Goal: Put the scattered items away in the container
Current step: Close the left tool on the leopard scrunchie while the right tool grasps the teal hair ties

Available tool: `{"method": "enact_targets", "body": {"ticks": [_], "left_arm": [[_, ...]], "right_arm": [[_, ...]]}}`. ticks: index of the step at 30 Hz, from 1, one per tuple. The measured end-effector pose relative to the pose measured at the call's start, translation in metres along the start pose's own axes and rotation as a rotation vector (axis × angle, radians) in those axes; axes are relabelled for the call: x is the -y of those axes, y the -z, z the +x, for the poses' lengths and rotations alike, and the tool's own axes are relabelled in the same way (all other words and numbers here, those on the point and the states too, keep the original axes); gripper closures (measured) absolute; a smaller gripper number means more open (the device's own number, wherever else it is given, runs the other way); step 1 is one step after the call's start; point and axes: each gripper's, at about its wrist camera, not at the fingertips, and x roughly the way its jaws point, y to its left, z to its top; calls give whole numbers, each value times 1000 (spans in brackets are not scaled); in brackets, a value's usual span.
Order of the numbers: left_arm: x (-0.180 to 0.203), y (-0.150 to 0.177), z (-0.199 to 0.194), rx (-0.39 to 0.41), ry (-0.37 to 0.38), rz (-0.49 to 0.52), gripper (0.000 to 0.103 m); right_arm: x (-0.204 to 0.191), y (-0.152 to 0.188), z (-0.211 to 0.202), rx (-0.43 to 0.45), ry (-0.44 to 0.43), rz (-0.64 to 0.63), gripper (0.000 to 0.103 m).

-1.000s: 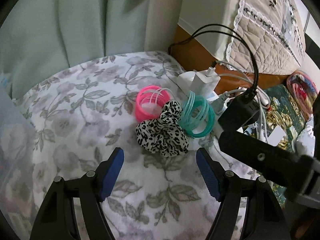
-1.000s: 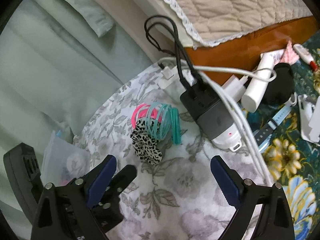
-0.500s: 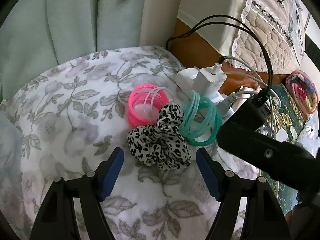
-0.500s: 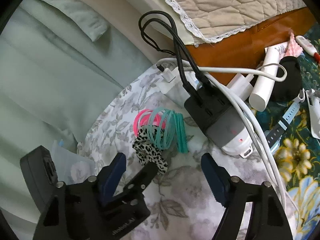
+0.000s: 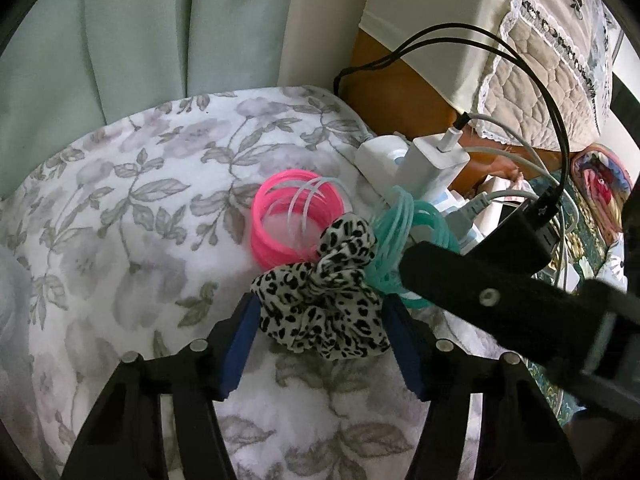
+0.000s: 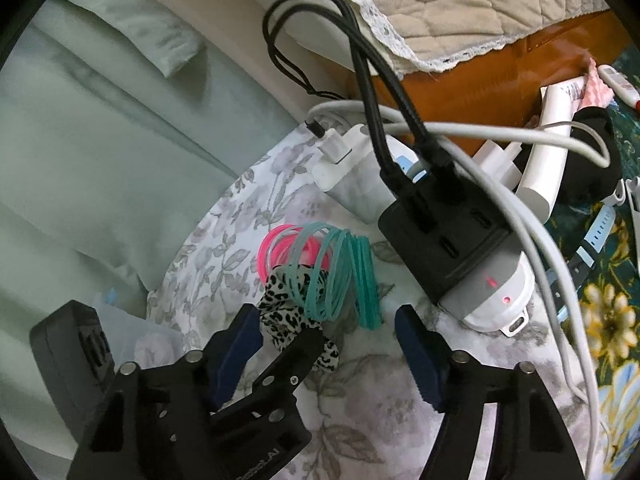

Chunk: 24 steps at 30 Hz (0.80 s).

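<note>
so the black-and-white leopard-print fabric scrunchie [image 5: 320, 304] sits on the white blanket with grey flower print [image 5: 132, 216], bunched against a stack of thin pink plastic bangles [image 5: 296, 216] behind it and a stack of teal plastic bangles [image 5: 404, 236] to its right, all three touching. the left gripper [image 5: 320, 320] tilts steeply down with the scrunchie right between its blue pads [image 5: 240, 336]; the jaws are closing and the pads sit at the fabric's edges, though i can't tell if they're pressing yet. the right gripper [image 6: 328, 328] comes in from the other side, angled down too, jaws closing around the near end of the teal bangles without touching them, and the left gripper's black finger crosses in front of its left pad.

room is tight on the right: a black multi-port charger block [image 6: 444, 240] with black cables [image 6: 372, 92] and white cables [image 6: 532, 216] lies just beside the teal stack, and a white plug adapter [image 5: 432, 164] sits right behind the bangles. the left side of the blanket is open, running to a pale green curtain [image 5: 120, 40]. a translucent plastic container [image 6: 132, 328] shows at the blanket's left edge in the right wrist view.
</note>
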Motion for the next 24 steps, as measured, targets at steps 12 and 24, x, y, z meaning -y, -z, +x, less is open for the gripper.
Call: {"method": "enact_targets", "body": {"ticks": [12, 24], "left_arm": [[-1, 0, 3, 2, 11, 6, 79], [-5, 1, -11, 31, 7, -21, 96]], "right_arm": [[11, -6, 17, -16, -14, 72, 59], [10, -6, 16, -13, -34, 80, 85]]}}
